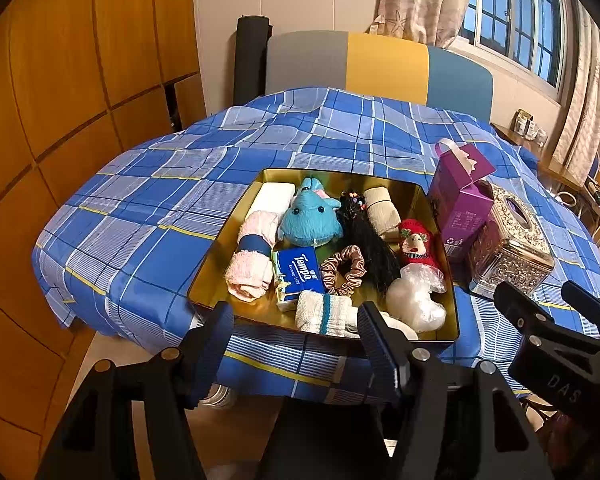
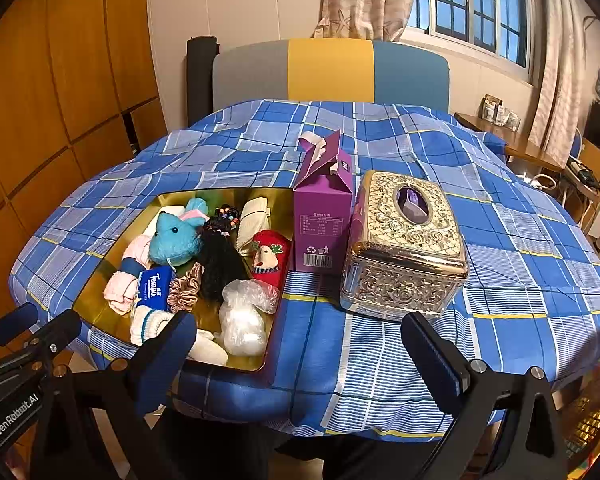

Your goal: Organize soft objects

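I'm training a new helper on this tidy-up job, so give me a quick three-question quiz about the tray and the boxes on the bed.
1. True or false: the blue plush toy lies inside the gold tray.
2. What stands between the tray and the ornate tissue box? A) purple carton B) a pillow C) a shoe
3. Fill in: both the left gripper and right gripper are ____, holding nothing.

Key: 1 true; 2 A; 3 open.
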{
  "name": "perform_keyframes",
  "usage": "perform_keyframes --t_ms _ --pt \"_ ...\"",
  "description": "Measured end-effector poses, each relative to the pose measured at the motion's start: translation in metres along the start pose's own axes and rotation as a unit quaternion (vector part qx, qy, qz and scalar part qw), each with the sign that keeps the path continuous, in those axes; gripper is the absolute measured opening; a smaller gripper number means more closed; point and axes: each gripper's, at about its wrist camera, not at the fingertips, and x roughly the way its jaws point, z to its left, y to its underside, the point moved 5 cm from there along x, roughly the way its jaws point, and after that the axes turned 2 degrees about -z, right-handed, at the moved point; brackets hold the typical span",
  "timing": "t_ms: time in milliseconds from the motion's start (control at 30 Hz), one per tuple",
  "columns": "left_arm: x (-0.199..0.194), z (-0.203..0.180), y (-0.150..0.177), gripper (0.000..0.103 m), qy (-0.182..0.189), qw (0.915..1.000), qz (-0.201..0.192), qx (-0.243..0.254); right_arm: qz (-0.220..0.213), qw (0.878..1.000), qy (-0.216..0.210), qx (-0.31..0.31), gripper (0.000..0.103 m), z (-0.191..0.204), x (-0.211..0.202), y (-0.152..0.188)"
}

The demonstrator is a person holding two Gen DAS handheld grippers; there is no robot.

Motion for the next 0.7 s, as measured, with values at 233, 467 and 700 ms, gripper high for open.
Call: perform_keyframes --t_ms 233,467,700 --pt "0.0008 -0.0012 0.0012 0.065 0.001 1.0 0.002 0.0 0.0 1.0 0.0 0.0 0.103 -0.0002 0.0003 0.0002" --pt "0.0018 -0.0005 0.0018 0.065 0.0 1.0 0.005 0.0 -0.001 1.0 0.0 -0.002 0.103 0.0 0.0005 -0.0001" --pt "0.0039 0.0021 0.0035 0.059 -0.005 0.9999 0.009 -0.003 -0.001 1.0 -0.002 -0.003 0.103 0.001 0.001 0.0008"
